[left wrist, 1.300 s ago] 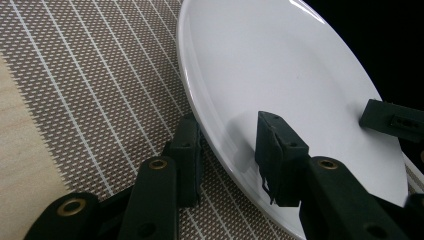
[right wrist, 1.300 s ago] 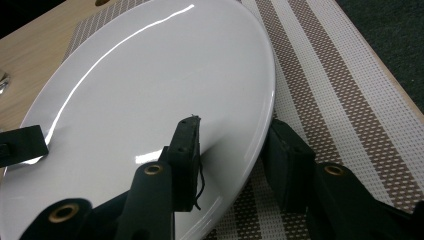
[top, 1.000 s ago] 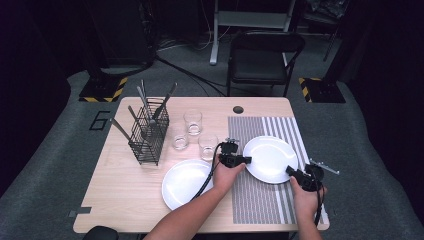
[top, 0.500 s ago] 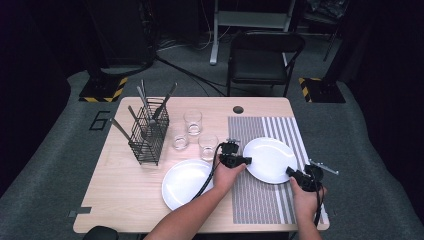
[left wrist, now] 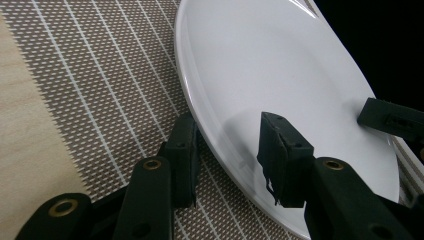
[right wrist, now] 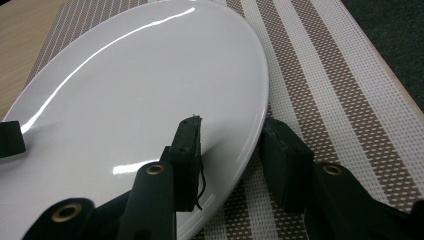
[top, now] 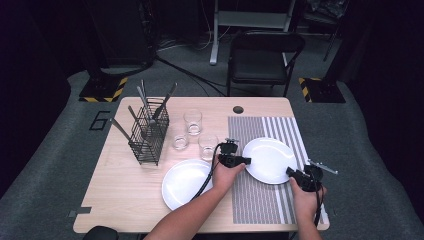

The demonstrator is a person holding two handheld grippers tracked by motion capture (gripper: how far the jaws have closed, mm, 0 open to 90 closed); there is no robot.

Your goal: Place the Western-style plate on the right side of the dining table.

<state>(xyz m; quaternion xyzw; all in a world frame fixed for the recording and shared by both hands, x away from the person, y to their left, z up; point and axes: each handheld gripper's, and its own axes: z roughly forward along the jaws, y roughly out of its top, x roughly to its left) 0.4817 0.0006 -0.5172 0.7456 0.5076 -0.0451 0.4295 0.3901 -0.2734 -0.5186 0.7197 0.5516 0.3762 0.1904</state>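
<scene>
With left gripper (left wrist: 227, 160) jaws just widening astride near rim, right gripper (right wrist: 235, 152) half-wide astride opposite rim, neither clamping | white plate (top: 270, 160) flat on striped placemat (top: 260, 200) | step: setting down | next: back both off.

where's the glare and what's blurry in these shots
Right gripper view: a long bright streak of glare on the round white plate, near jaws soft. Left gripper view: the same plate lit evenly, jaws slightly blurred. High view: the light wooden table lit, the room around it dark.
</scene>
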